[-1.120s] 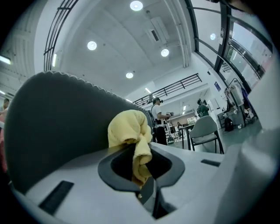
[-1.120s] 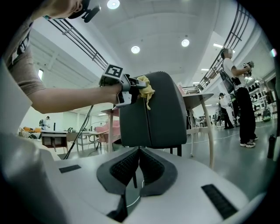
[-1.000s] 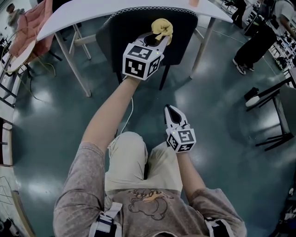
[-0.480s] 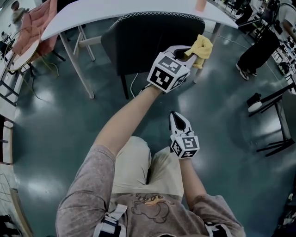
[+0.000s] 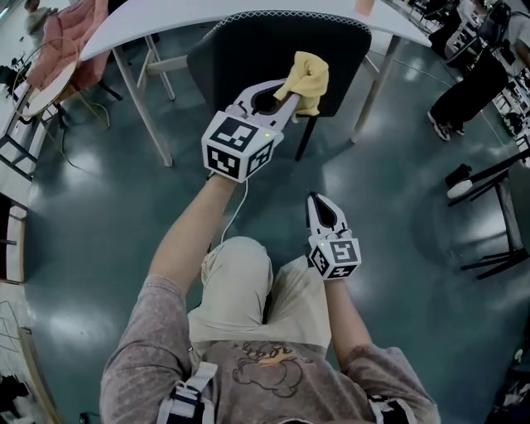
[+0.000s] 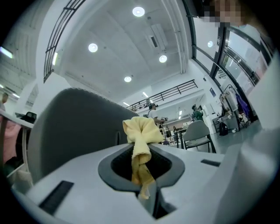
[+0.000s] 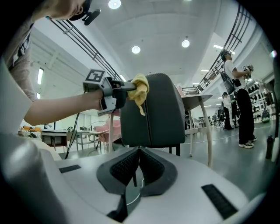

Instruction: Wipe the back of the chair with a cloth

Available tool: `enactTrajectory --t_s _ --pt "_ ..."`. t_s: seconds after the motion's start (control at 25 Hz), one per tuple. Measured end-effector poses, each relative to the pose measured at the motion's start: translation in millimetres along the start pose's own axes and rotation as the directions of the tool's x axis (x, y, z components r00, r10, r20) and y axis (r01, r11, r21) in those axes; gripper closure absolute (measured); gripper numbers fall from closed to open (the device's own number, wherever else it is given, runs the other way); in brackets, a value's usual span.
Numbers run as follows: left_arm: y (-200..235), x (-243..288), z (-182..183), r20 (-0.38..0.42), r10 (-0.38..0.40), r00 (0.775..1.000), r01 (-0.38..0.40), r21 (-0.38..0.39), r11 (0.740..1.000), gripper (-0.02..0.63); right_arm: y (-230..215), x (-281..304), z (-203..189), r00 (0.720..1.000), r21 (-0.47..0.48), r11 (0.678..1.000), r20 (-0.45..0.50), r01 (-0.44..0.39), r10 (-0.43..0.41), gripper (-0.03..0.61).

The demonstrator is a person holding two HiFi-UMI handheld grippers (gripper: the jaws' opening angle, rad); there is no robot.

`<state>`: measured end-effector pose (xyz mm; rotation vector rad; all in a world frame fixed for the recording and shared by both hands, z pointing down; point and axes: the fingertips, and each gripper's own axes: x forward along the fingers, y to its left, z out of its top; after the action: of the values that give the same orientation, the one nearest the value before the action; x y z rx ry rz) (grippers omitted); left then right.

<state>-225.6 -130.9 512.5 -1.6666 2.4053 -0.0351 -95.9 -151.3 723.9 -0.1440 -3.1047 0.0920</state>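
A dark grey chair back (image 5: 257, 58) stands tucked under a white table (image 5: 207, 16). My left gripper (image 5: 291, 93) is shut on a yellow cloth (image 5: 305, 79), which is pressed against the chair back near its middle. In the left gripper view the cloth (image 6: 140, 144) bunches up out of the closed jaws, with the chair back (image 6: 70, 127) behind it. My right gripper (image 5: 321, 211) hangs low above the person's knee, shut and holding nothing. In the right gripper view the chair back (image 7: 153, 109), the cloth (image 7: 140, 92) and the left gripper (image 7: 131, 87) show ahead.
Table legs (image 5: 142, 108) flank the chair. A pink garment (image 5: 62, 41) hangs over a round table at the far left. A black stand (image 5: 489, 199) sits on the floor at the right. People (image 5: 468, 79) stand at the far right.
The left gripper and cloth have swept from the chair back's right edge leftward to near its middle. One second ago they were also near the middle. The right gripper has barely moved.
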Motion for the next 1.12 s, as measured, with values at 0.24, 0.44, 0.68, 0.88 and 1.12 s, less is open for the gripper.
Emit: enactTrajectory --t_s 0.24,0.44,0.68,0.88,1.12 --pt "42 -54 -9 -0.027 0.091 0.995 -0.091 0.033 0.995 0.554 4 -1 3 1.0 -0.005 1.0 0.001 -0.021 0.021 0.552" --pt "69 -92 -29 -0.043 0.159 0.986 -0.155 0.079 0.985 0.554 7 1 3 1.0 -0.013 0.999 0.001 -0.031 0.031 0.552" --pt "104 -110 -47 -0.05 0.223 0.974 -0.217 0.098 0.971 0.554 6 1 3 0.999 -0.021 0.999 -0.006 -0.033 0.033 0.552" --pt "119 -98 -63 -0.081 0.232 0.969 -0.223 0.109 0.969 0.554 3 1 0 1.0 -0.018 1.0 -0.012 -0.024 0.024 0.552" --pt "113 -75 -75 -0.107 0.204 0.973 -0.194 0.095 0.976 0.554 0 2 1 1.0 -0.02 1.0 -0.011 -0.022 0.022 0.552"
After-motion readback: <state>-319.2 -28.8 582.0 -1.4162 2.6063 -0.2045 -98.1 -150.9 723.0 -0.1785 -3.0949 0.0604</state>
